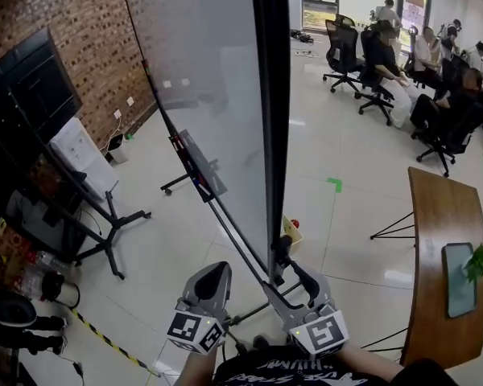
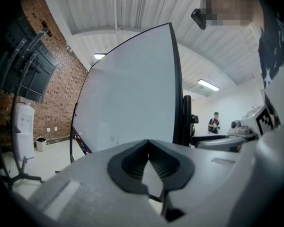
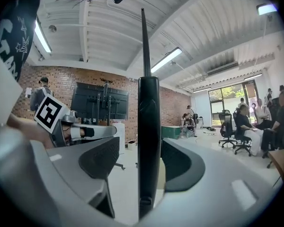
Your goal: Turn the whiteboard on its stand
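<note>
Right gripper [image 1: 294, 265] at the whiteboard [image 1: 217, 95] edge.
Your right jaws stand wide, with the board's black frame [image 3: 148, 126] between them; your left gripper [image 2: 147, 143] jaws are closed, empty.

The left gripper [image 1: 212, 282] is held level and points forward, and its jaws are closed together with nothing between them. Just beside it, the right gripper [image 1: 295, 268] also points level. Its jaws stand wide apart, one on each side of the whiteboard's edge [image 3: 148, 122], and the left pad is clear of it. Both forearms [image 1: 195, 368] come from below, close to the body.
</note>
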A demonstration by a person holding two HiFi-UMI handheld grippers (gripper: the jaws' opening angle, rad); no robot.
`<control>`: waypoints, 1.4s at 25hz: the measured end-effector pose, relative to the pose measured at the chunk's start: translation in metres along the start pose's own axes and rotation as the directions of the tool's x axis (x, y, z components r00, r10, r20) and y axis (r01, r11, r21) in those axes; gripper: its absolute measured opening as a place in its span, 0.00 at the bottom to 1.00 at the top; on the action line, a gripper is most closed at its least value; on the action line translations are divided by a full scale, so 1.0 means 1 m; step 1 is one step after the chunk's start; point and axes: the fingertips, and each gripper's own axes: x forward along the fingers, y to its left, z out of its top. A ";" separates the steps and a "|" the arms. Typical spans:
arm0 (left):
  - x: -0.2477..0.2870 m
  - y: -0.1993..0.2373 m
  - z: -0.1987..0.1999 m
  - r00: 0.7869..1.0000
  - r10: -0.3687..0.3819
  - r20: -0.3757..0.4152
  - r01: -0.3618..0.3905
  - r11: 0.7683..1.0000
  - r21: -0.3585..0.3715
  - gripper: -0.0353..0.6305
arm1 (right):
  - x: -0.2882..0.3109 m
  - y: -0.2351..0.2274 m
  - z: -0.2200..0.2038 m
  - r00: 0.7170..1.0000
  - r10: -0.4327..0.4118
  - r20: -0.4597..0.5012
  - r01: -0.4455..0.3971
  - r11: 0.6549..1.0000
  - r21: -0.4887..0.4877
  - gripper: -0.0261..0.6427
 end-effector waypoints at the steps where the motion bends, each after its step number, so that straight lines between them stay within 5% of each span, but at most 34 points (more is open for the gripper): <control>1: -0.001 -0.001 0.000 1.000 0.006 -0.004 -0.006 1.000 -0.005 0.06 | -0.003 0.000 -0.002 1.000 -0.002 -0.008 0.002 1.000 0.005 0.45; 3: -0.004 -0.003 -0.001 1.000 0.017 -0.016 -0.017 1.000 -0.015 0.06 | -0.006 -0.002 -0.004 1.000 -0.011 -0.008 0.011 1.000 0.011 0.43; 9: -0.009 -0.029 -0.009 1.000 0.003 -0.001 -0.003 1.000 -0.013 0.06 | -0.016 -0.020 0.005 0.996 -0.067 0.058 0.067 0.998 0.001 0.15; 13: -0.005 -0.041 0.004 1.000 0.025 0.009 -0.025 1.000 -0.010 0.06 | -0.014 -0.027 0.007 0.993 -0.089 0.072 0.089 0.996 0.006 0.08; 24: -0.001 -0.070 0.010 1.000 -0.004 0.026 0.003 0.999 0.053 0.06 | -0.009 -0.006 0.008 0.999 -0.009 0.036 0.010 1.000 -0.019 0.05; 35: 0.001 -0.076 0.006 1.000 -0.019 0.024 0.018 0.999 0.042 0.06 | -0.010 -0.006 0.007 0.999 0.002 0.042 0.000 0.999 -0.036 0.05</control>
